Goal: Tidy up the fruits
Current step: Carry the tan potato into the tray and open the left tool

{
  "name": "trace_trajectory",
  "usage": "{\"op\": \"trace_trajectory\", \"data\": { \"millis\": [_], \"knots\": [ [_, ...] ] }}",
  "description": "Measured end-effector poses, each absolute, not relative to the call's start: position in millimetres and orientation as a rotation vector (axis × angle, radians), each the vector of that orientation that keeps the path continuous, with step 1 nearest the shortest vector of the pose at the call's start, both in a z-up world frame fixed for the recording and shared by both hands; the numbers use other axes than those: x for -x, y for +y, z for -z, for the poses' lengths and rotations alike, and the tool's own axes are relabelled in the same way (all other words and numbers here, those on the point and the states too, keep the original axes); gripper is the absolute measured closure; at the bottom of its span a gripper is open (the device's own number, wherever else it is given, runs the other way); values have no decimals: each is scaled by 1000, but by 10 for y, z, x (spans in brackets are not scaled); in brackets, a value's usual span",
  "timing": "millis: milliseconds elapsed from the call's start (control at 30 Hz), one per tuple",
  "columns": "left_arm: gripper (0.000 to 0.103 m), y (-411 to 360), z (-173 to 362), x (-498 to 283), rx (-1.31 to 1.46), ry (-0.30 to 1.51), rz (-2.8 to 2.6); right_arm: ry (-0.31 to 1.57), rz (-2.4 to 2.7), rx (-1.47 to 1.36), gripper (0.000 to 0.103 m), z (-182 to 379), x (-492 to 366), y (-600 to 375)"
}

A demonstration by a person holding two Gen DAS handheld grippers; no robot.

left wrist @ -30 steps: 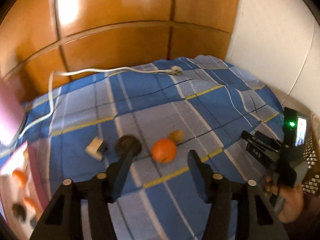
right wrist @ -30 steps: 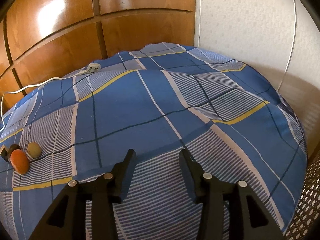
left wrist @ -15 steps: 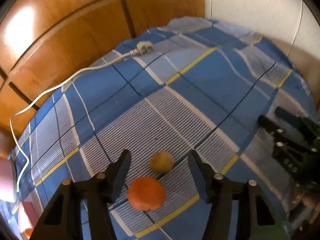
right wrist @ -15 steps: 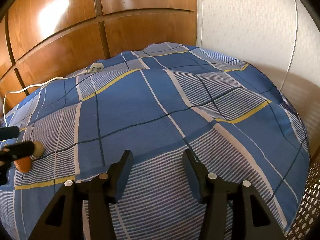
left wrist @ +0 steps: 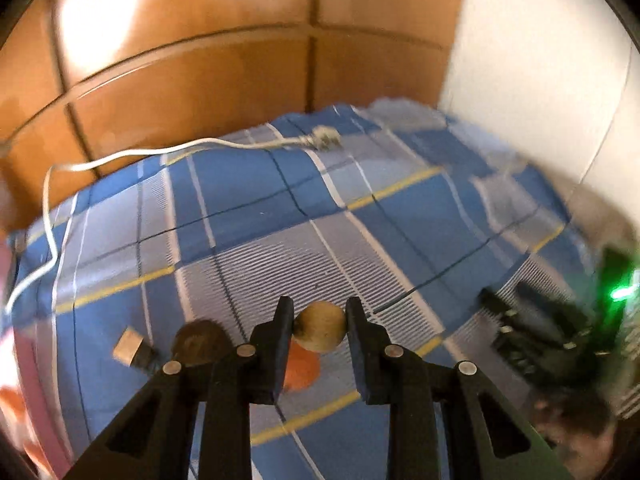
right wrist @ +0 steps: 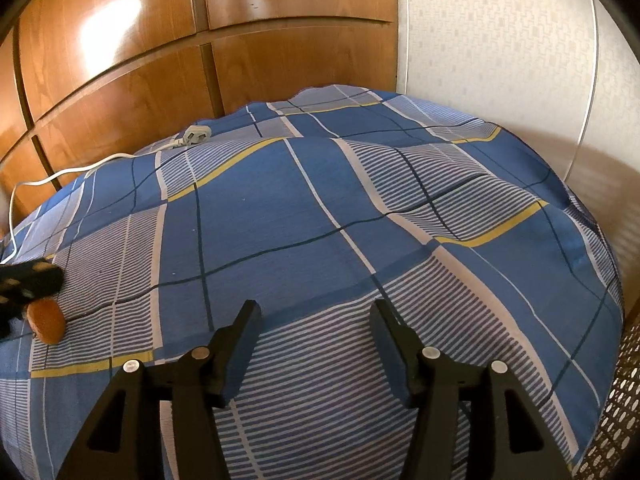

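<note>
My left gripper [left wrist: 319,306] is shut on a small tan round fruit [left wrist: 320,330], held just above the blue checked bedspread [left wrist: 256,208]. Under it lies an orange [left wrist: 302,372], partly hidden by the left finger. A dark brown fruit [left wrist: 200,340] rests to the left. My right gripper [right wrist: 316,320] hovers over bare bedspread [right wrist: 280,208] with its jaws opening and nothing between them. In the right wrist view the left gripper [right wrist: 28,280] shows at the far left edge, above the orange [right wrist: 46,320].
A small tan and black block [left wrist: 130,350] lies left of the dark fruit. A white cable [left wrist: 120,156] with a plug [left wrist: 324,138] runs along the far edge by the wooden panels. A woven basket [right wrist: 616,420] stands at the right. Something pink [left wrist: 12,360] is at the left edge.
My left gripper swung over the fruits and closed on the tan fruit, which now sits off the cloth. The right gripper's jaws have spread wider; it has stayed in place.
</note>
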State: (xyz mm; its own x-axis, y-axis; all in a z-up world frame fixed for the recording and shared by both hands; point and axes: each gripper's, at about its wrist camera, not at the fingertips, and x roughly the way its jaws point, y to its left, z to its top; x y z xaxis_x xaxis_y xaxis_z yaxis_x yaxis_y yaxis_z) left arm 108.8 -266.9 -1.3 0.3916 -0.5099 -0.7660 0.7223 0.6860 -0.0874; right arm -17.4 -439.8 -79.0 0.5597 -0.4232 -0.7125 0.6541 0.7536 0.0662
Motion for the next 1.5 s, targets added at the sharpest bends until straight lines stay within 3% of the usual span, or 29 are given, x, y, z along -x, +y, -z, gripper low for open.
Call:
{"op": "trace_trajectory", "data": {
  "millis": [733,1500],
  "knots": [
    [76,-1035,-359,-660,8,763,501,750,669,-300,45,797,137,-4344],
    [76,809,-38,-825,235,805,88,764,686,-271,45,803,119,-4310]
  ]
}}
